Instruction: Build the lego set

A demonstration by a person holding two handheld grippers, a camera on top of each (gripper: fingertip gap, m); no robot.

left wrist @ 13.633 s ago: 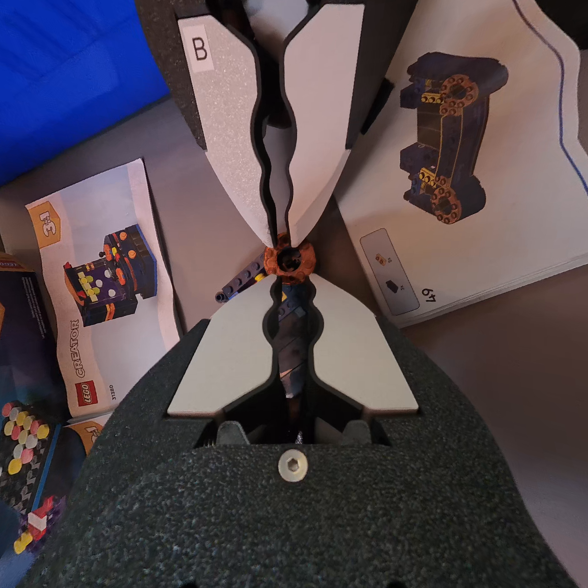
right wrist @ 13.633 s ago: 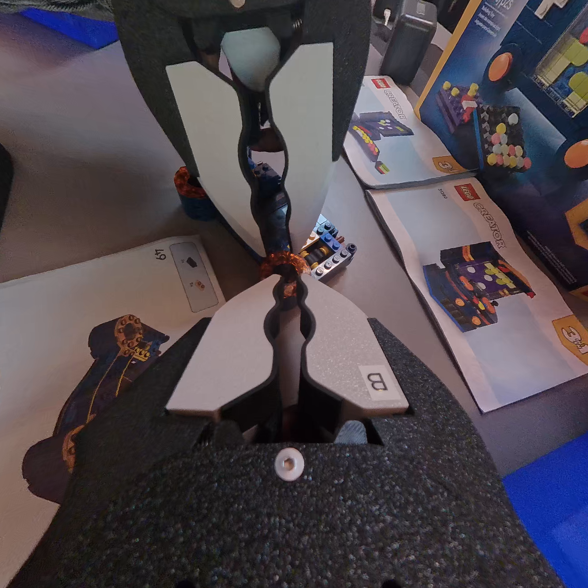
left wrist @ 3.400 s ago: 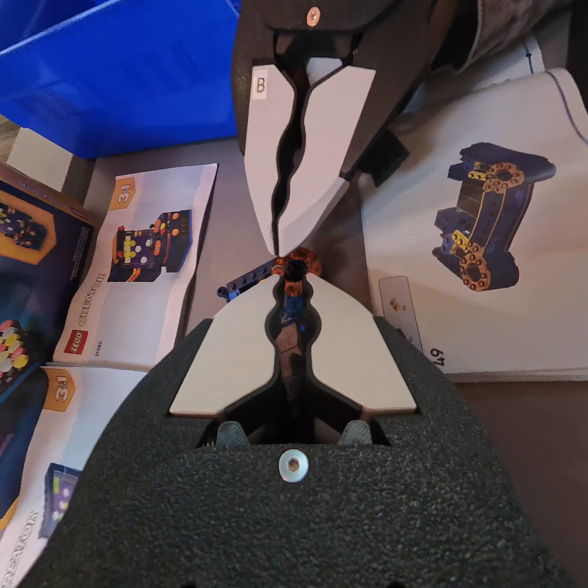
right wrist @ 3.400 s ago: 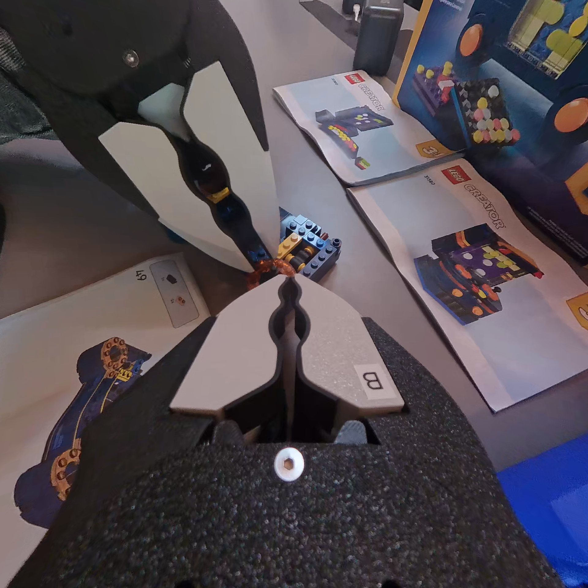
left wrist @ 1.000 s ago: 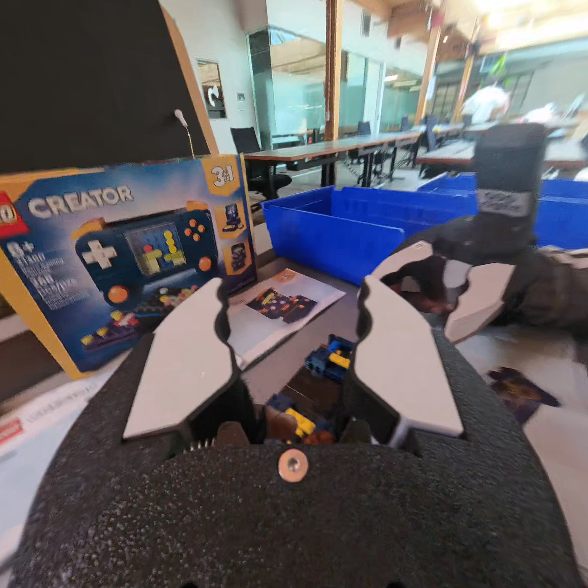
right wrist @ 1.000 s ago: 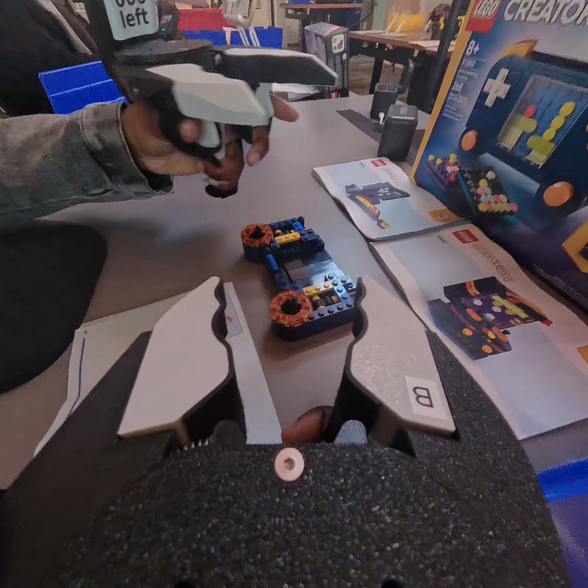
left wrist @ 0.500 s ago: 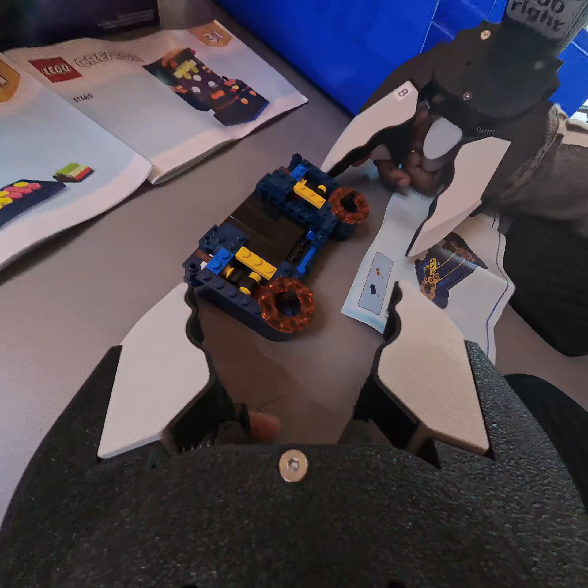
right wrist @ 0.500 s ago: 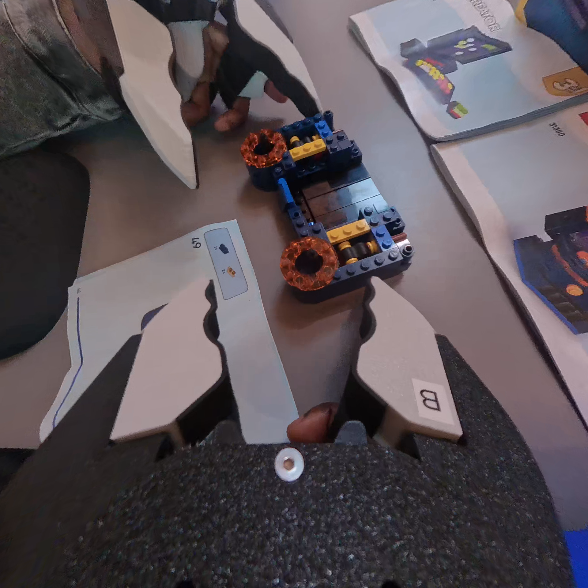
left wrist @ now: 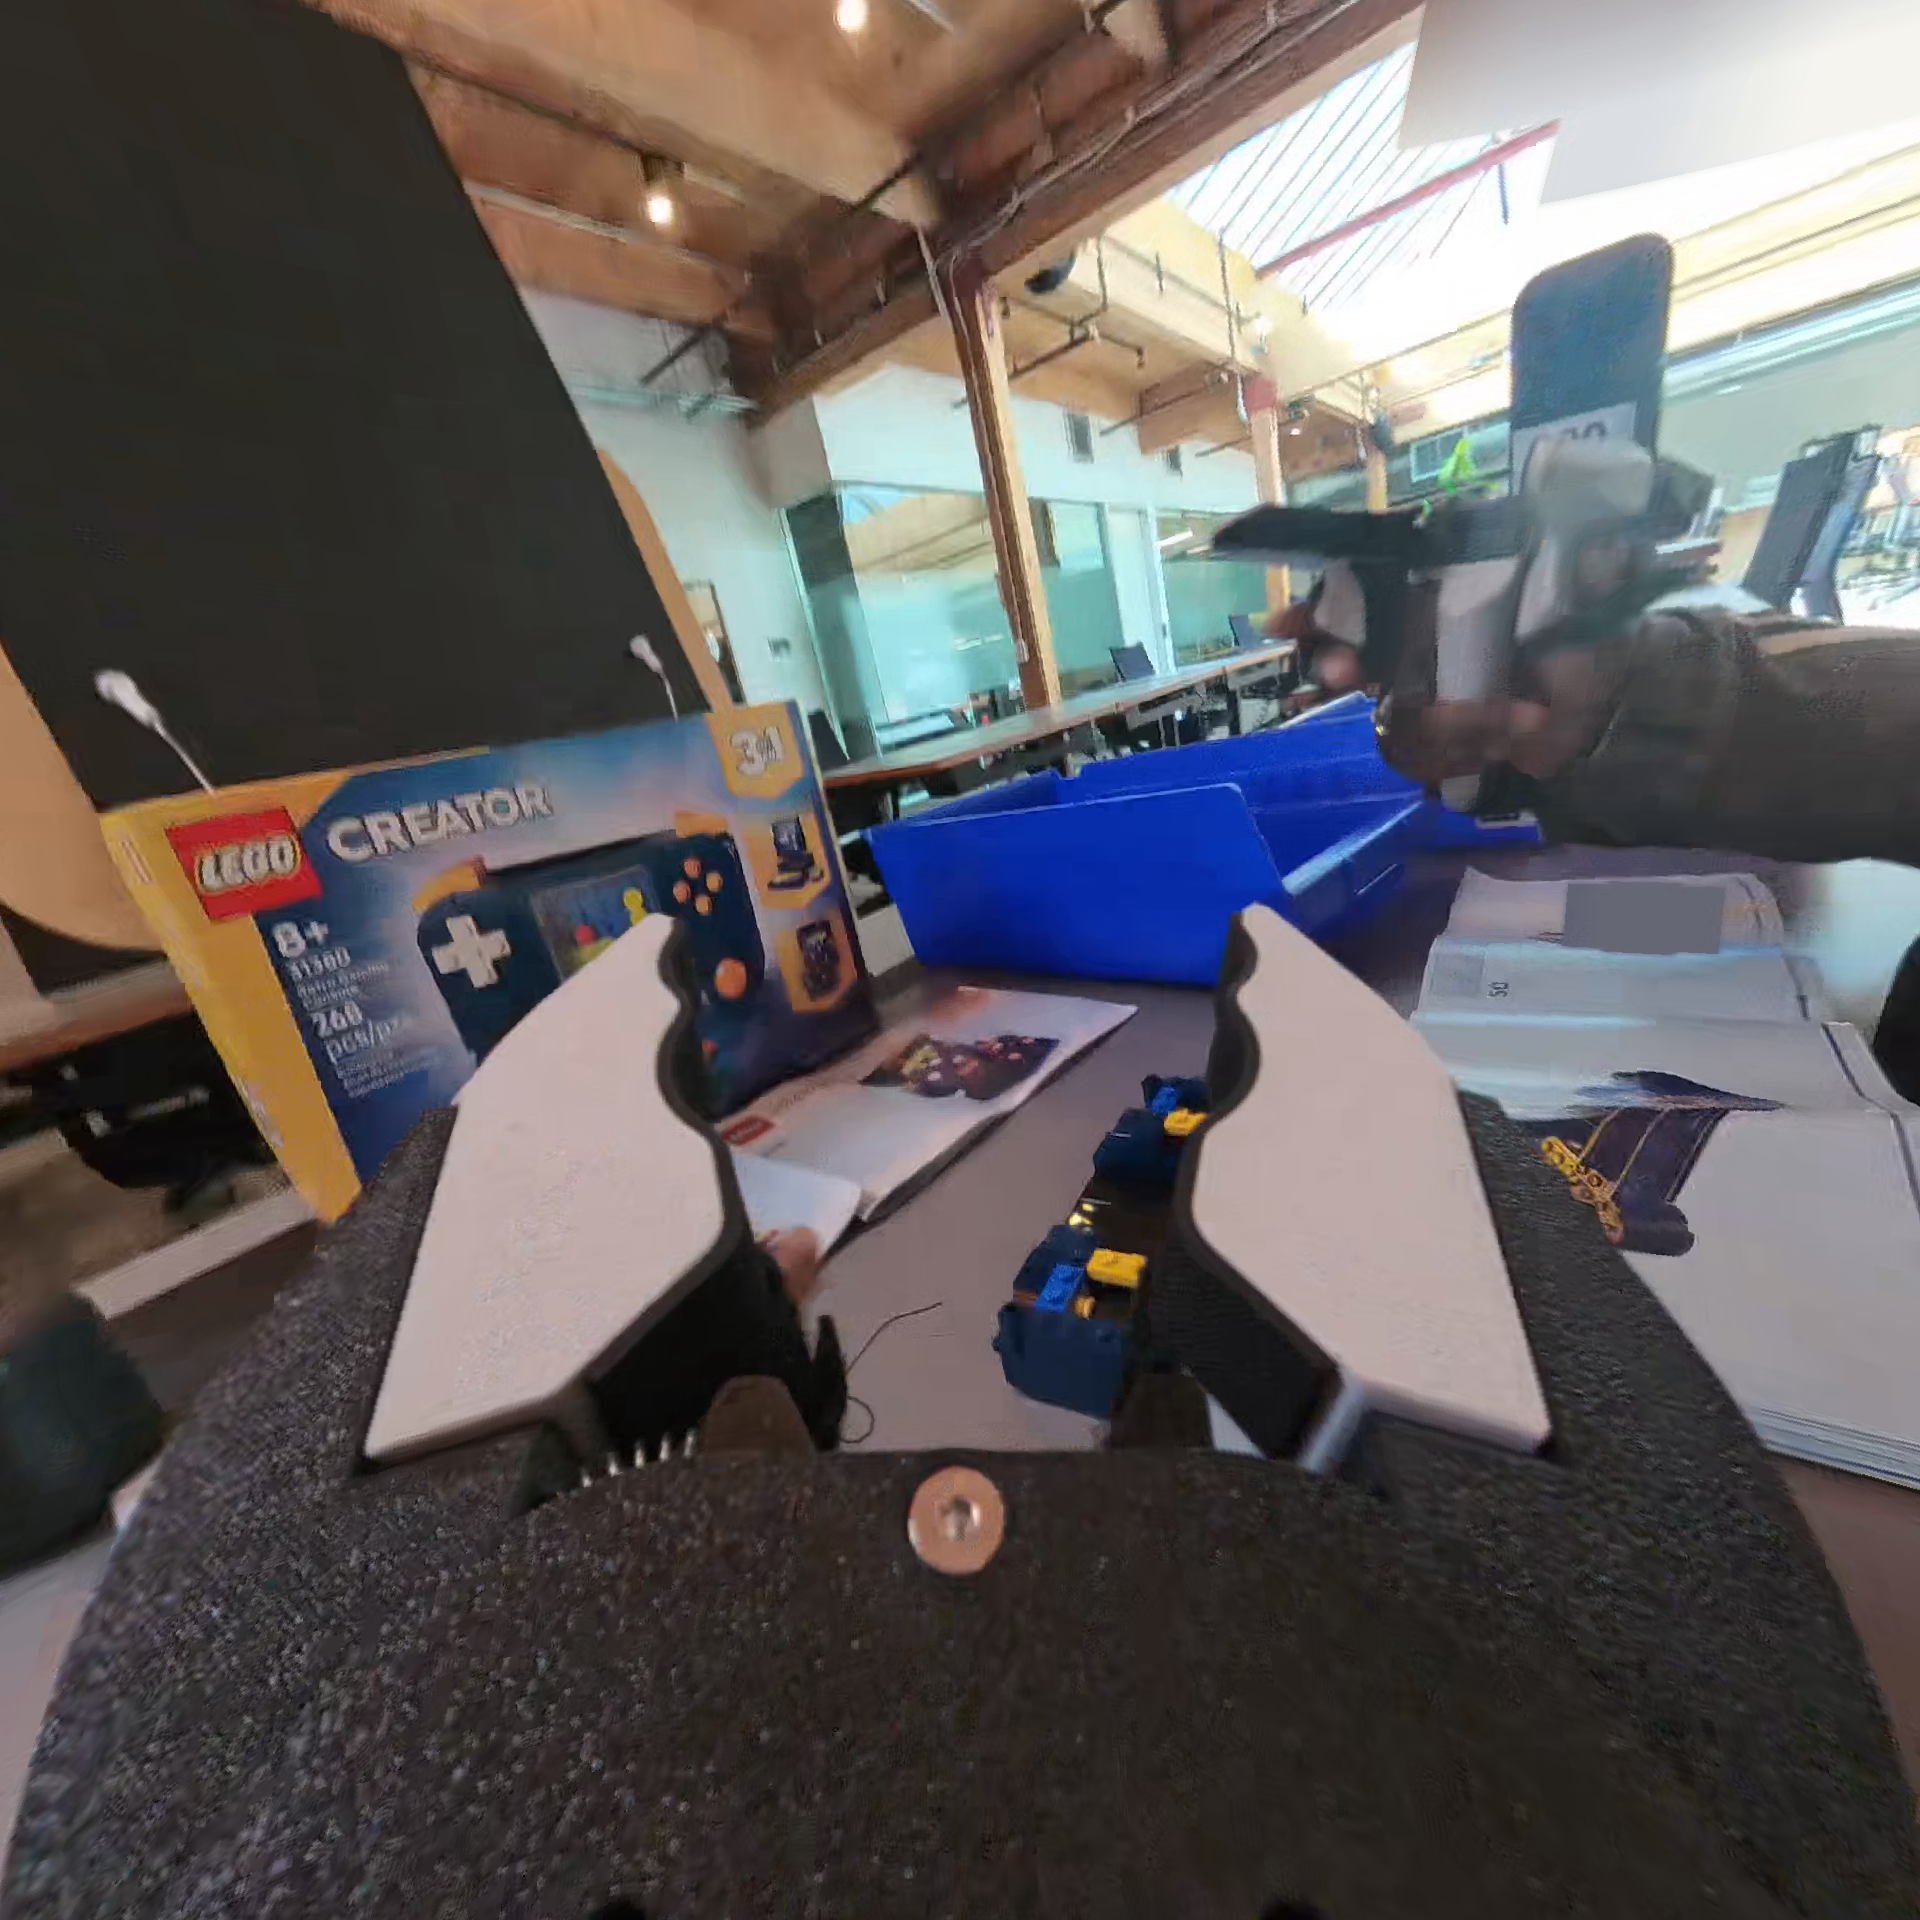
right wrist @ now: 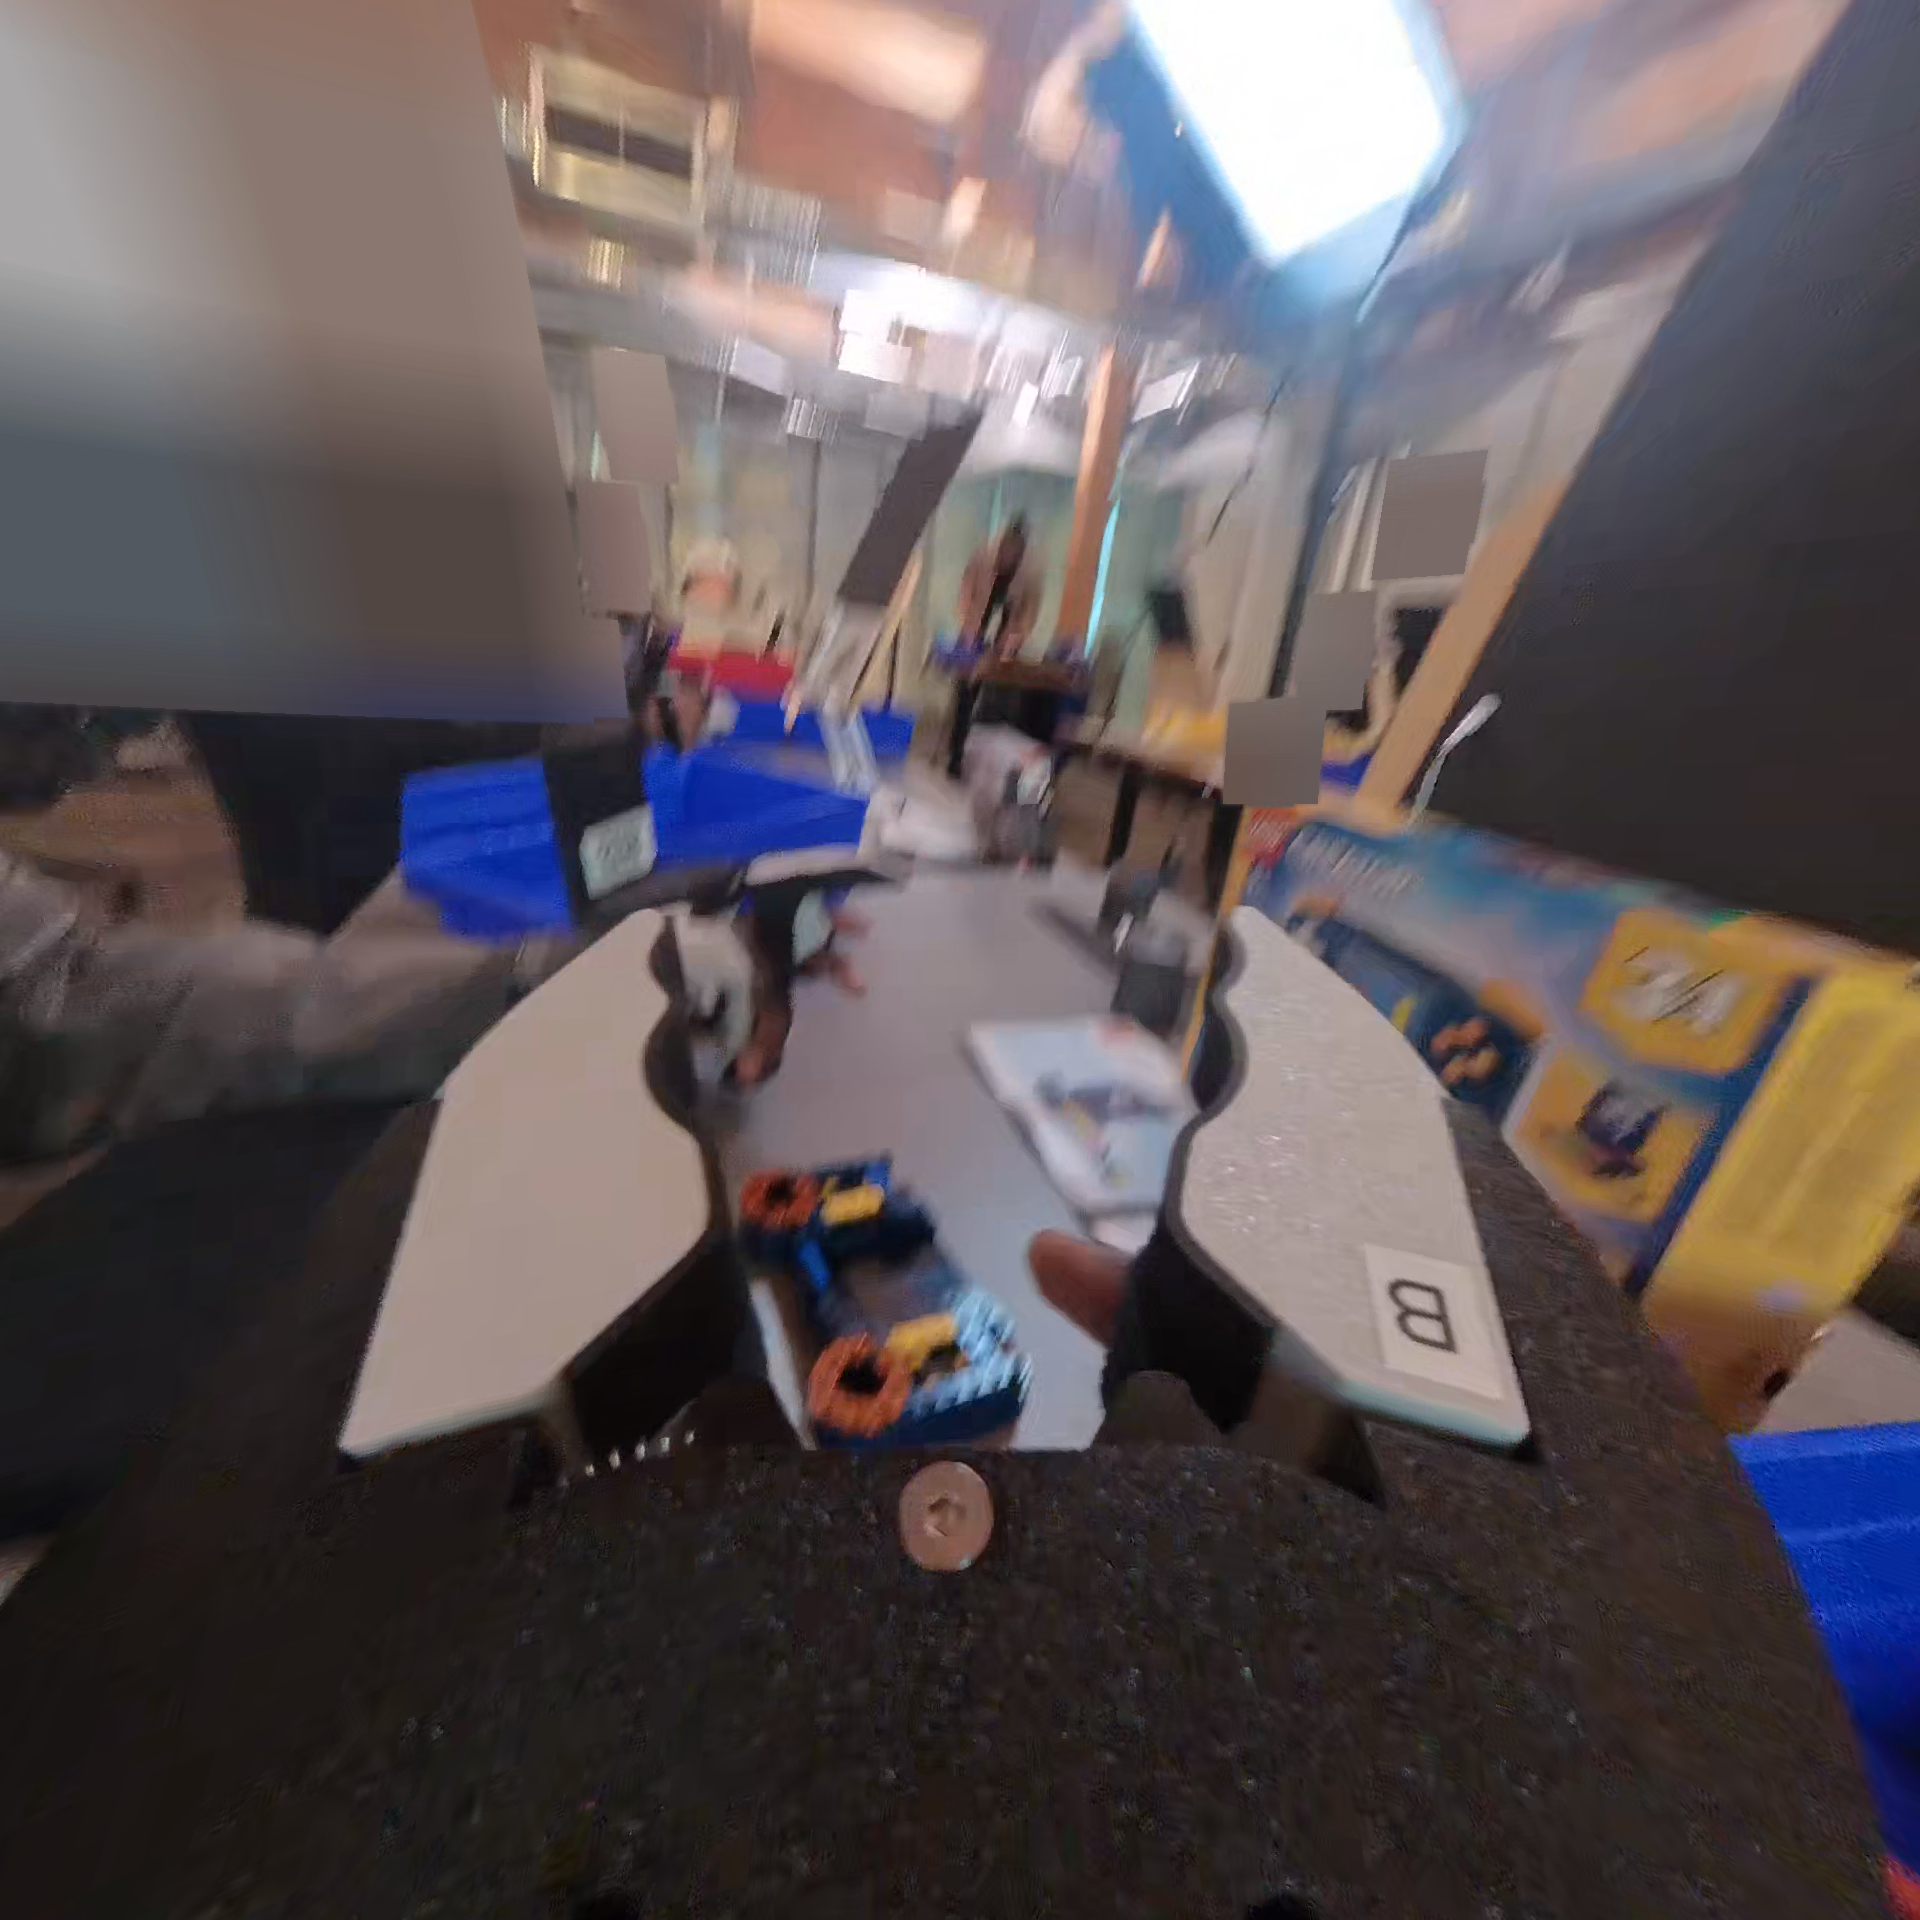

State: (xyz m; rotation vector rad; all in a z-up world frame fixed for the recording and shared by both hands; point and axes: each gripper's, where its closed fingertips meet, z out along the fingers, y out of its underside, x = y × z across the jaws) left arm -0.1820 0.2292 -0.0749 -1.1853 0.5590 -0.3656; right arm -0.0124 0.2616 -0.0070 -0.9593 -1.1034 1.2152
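Nearest to me, my left gripper (left wrist: 951,971) stands with its jaws spread wide and nothing between the pads; the same goes for my right gripper (right wrist: 940,966), jaws apart and bare. Below and between the fingers in both views lies the brick model (right wrist: 883,1299), dark blue with yellow bits and two orange rings, flat on the grey table (right wrist: 935,997), touched by neither gripper. In the left view it sits close under the right finger (left wrist: 1340,1164), partly hidden by it. Both grippers are held up off the table, level rather than pointed down, so I judge any grasp would need them tilted down first and the jaws lined across the model's narrow width, away from the rings, with a slow close. The right view is badly smeared, so I would steady that hand before trusting it. Just beyond the model lie booklets (left wrist: 935,1081), and an open manual (left wrist: 1662,1143) to the right. Farther back stand the set box (left wrist: 499,935) and a blue bin (left wrist: 1091,883). My right gripper shows far off in the left view, blurred, raised above the table.
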